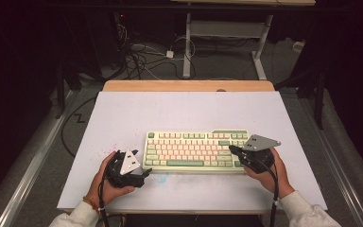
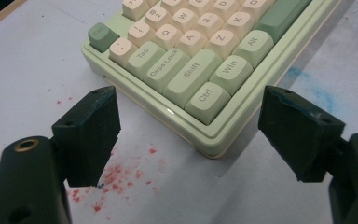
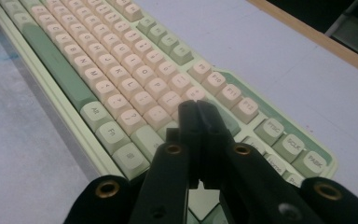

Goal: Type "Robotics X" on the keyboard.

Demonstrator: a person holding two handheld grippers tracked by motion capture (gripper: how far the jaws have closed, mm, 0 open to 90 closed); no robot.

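A pale green keyboard [image 1: 194, 149] with cream and green keys lies on the white table top, near the front. My left gripper [image 1: 145, 173] rests by its front left corner, held in a hand. In the left gripper view the left gripper [image 2: 189, 135] is open, its jaws standing either side of the corner of the keyboard [image 2: 191, 60] by the Ctrl key without touching it. My right gripper [image 1: 231, 149] sits over the keyboard's right end. In the right gripper view the right gripper [image 3: 196, 108] is shut with nothing between its jaws, its tip just above keys at the right of the keyboard [image 3: 121, 79].
The white table top [image 1: 189, 109] has a wooden strip [image 1: 189, 85] along its far edge. Red specks [image 2: 116, 175] and a blue smear [image 2: 303, 79] mark the surface near the keyboard's front. Beyond the table, another desk's legs [image 1: 187, 47] and cables lie on the floor.
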